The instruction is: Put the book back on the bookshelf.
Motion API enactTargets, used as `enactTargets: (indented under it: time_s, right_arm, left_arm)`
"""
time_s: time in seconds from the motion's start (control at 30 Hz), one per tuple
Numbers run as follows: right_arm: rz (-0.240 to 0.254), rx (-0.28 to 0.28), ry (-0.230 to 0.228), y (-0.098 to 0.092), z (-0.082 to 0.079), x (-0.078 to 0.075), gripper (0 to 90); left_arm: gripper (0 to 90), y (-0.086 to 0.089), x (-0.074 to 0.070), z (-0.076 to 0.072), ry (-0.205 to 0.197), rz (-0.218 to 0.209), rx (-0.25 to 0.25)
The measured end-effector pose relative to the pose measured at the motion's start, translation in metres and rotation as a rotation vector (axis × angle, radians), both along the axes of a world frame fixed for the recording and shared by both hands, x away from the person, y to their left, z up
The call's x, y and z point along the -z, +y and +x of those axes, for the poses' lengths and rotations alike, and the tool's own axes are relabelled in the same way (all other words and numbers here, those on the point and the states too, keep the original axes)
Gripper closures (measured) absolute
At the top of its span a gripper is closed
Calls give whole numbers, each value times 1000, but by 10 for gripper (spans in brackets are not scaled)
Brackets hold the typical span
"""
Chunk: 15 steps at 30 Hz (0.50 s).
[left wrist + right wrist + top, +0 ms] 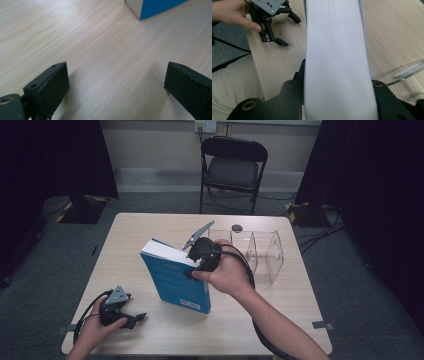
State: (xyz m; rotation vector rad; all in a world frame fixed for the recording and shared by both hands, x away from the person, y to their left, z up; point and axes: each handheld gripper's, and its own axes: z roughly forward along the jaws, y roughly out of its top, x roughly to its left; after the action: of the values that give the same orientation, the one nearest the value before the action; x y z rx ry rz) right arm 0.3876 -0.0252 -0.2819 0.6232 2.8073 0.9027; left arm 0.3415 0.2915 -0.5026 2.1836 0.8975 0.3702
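- The left tongs (131, 318) rest on the desk (150, 227) well to the left of the book (175, 277), near the desk's front edge, with a hand (95, 332) on them from below.
- In the left gripper view these tongs (116, 80) stand released, jaws wide apart, with bare wood between them; a blue corner of the book (160, 7) lies well ahead of them, not touching.
- In the right gripper view the left tongs (279, 27) lie on the desk left of the book's white page edge (337, 50), apart from it, fingers (249, 25) at their side.
- The book, blue-covered, stands tilted near the middle of the desk, lower corner toward the front edge, pale page edge facing up and left.
- The right tongs (192, 265) are clenched on the book at its upper right edge; the right hand (227, 275) sits just right of the book.
- In the right gripper view the page edge runs up between the two black jaws, which press it on both sides.
- A clear plastic rack (260, 252) stands just right of the book, behind the right hand.
- A black folding chair (232, 167) stands beyond the desk, behind the book.
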Motion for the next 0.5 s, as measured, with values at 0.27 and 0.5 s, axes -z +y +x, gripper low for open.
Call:
enactTargets:
  time_s: [0.27, 0.5]
  right_arm:
    - [15, 50, -12, -29, 3, -9, 630]
    - [66, 92, -9, -51, -1, -14, 630]
  left_arm:
    - [52, 0, 0, 0, 0, 0, 0]
    - [52, 0, 0, 0, 0, 1, 0]
